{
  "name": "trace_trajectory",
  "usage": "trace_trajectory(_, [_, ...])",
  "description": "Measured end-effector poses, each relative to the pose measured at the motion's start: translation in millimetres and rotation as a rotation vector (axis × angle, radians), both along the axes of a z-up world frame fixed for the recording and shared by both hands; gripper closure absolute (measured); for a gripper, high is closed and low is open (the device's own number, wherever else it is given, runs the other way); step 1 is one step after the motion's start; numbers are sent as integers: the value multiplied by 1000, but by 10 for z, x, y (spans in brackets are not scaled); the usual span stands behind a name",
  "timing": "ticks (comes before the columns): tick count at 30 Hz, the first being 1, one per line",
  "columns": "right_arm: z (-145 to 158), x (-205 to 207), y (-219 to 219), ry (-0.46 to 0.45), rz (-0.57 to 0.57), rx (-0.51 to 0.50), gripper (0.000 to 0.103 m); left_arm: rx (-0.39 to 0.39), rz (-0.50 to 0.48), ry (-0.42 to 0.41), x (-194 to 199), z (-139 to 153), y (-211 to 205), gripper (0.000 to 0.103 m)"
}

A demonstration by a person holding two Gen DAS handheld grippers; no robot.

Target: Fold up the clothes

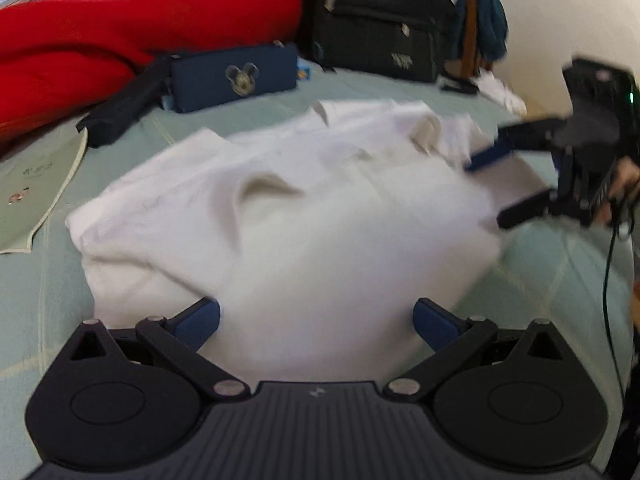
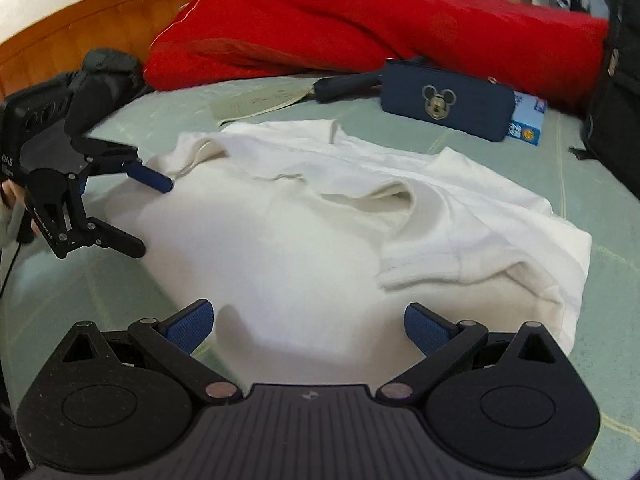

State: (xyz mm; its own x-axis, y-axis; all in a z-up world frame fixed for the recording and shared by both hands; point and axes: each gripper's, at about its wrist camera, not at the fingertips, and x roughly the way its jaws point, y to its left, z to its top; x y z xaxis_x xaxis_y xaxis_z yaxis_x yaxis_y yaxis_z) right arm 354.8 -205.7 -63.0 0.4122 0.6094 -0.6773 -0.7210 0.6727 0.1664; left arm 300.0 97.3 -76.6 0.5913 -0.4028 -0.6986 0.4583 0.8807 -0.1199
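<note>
- The left gripper (image 1: pixel 316 320) sits closest, jaws spread wide over the near edge of the white shirt (image 1: pixel 280 216), clasping nothing.
- The shirt lies rumpled, partly folded, on the pale green bedsheet (image 2: pixel 520 152).
- The right gripper (image 2: pixel 308 322) faces it from the other side, fingers also wide apart and empty, over the cloth's edge.
- Beyond the shirt: a navy pouch (image 2: pixel 446 100) with a mouse-face badge, a red blanket (image 2: pixel 360 20), a black backpack (image 1: pixel 380 16).

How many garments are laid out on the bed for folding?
1: a white T-shirt spread on the green sheet, between both open grippers. Others may lie out of frame.
</note>
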Motion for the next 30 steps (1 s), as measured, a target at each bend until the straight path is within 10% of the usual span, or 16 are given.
trace_trajectory(17, [202, 658, -389, -121, -311, 66, 0, -20, 274, -195, 772, 407, 432, 1])
trace_trajectory(25, [274, 327, -273, -151, -192, 69, 0, -8, 82, -155, 460, 306, 141, 1])
trace_trajectory(30, [98, 234, -119, -104, -96, 29, 0, 8, 132, -48, 599, -15, 119, 1])
